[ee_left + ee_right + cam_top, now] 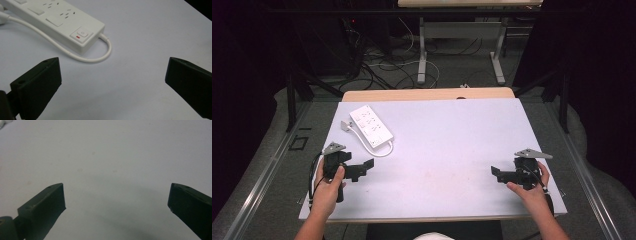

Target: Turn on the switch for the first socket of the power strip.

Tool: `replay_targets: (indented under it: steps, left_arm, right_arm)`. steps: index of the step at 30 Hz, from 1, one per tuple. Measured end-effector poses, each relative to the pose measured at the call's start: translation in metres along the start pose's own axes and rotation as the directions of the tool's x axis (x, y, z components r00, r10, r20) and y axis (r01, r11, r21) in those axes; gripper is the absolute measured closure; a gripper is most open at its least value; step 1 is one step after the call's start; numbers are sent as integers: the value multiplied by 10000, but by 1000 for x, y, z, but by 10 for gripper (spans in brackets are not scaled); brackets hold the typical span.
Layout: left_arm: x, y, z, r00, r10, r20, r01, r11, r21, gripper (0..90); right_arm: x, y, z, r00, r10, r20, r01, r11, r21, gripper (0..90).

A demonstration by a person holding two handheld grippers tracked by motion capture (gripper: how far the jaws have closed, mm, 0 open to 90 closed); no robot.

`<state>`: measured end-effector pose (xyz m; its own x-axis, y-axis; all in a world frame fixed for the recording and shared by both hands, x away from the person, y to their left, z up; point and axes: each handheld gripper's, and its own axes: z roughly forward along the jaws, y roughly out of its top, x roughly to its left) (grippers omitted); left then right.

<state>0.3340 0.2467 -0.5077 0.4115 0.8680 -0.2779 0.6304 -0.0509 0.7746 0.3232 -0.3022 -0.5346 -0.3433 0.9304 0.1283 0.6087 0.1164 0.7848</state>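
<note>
A: From the high view, the power strip [371, 126] lies flat at the back left of the white table [452, 135], with its cord [379, 150] looping out of the near end. The left gripper [362, 169] sits near it, just this side of the cord; the right gripper [498, 174] is well apart, at the table's right edge. Each is held in a hand and rests low over the surface.

B: What's likely to go wrong?

A: I'd judge the cord is the trouble. It's stiff and springy, so a jaw catching the loop could drag the whole strip sideways on that smooth top.

B: And the left gripper view?

A: The jaws stand wide apart, holding nothing. Ahead lies the strip's switch end [82, 33]: glossy white plastic, a rounded-corner block with a square rocker button bearing a small red mark, then rows of socket slots. The round, smooth cord [100, 56] curls back from it. A hard, slick casing like that could slip from flat jaws if gripped near a corner.

B: The right gripper view?

A: Its jaws are also spread open and empty, over bare matte tabletop [112, 157] with faint smudges. Matte black blocky jaw tips with small screw holes.
</note>
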Motion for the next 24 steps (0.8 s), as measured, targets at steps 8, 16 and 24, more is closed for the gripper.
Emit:
replay_targets:
  steps: [8, 16, 24]
  left_arm:
    - [12, -13, -6, 9982, -190, -576, 180, 9997, -181, 3]
    - [29, -27, -6, 9938, -548, -963, 549, 9985, -22, 4]
    - [39, -34, -1, 9907, -681, -1180, 709, 9973, 193, 5]
  right_arm:
    - [-1, 0, 0, 10000, -35, 1, 35, 10000, -7, 6]
    - [-2, -1, 1, 10000, -42, 37, 42, 10000, 39, 6]
    - [-3, -2, 4, 9999, -97, 28, 97, 9999, 71, 7]
